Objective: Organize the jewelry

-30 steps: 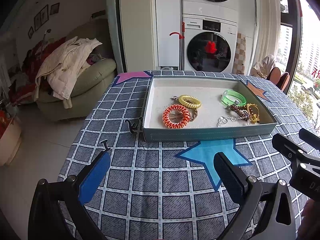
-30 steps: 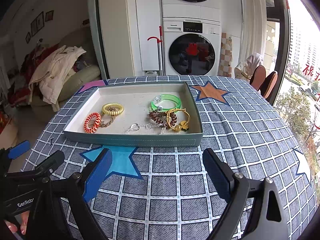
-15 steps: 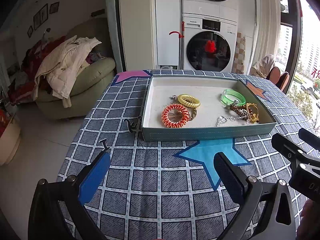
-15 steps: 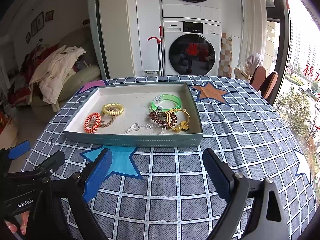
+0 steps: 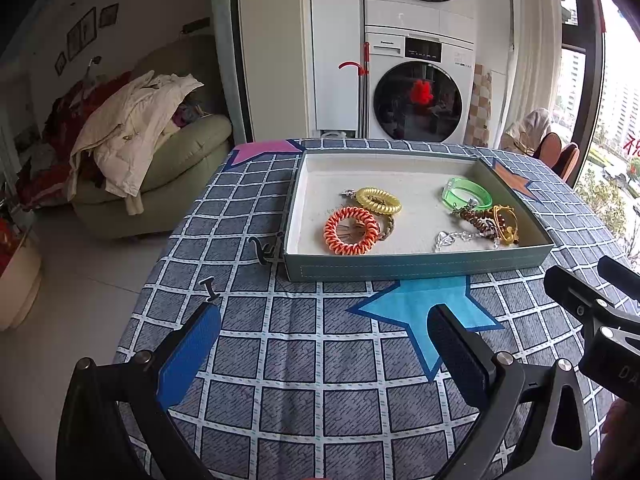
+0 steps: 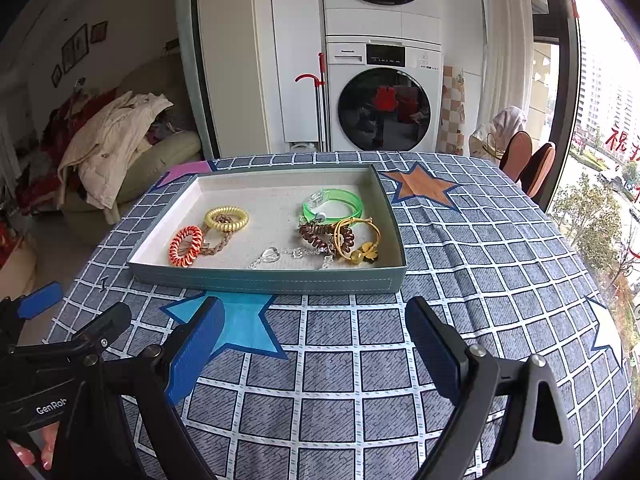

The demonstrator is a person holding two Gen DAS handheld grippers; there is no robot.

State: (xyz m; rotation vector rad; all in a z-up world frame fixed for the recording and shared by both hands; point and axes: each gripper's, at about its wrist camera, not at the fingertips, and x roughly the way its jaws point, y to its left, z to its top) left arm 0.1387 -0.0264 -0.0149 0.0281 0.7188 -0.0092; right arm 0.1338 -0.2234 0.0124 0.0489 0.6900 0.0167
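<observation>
My left gripper (image 5: 324, 344) and right gripper (image 6: 316, 340), jaws apart, empty, occupy lower frame; jewelry tray (image 6: 264, 278) sits at centre.

The surface (image 5: 304, 360) is being viewed from low over its near edge by both wrist cameras, facing the washing machine (image 6: 384, 96). The tray (image 5: 416, 270) is being shared, seen nearby from left and from right.

one tray (image 6: 264, 280), three coil ties (image 6: 185, 246), one bangle (image 6: 333, 204)
</observation>
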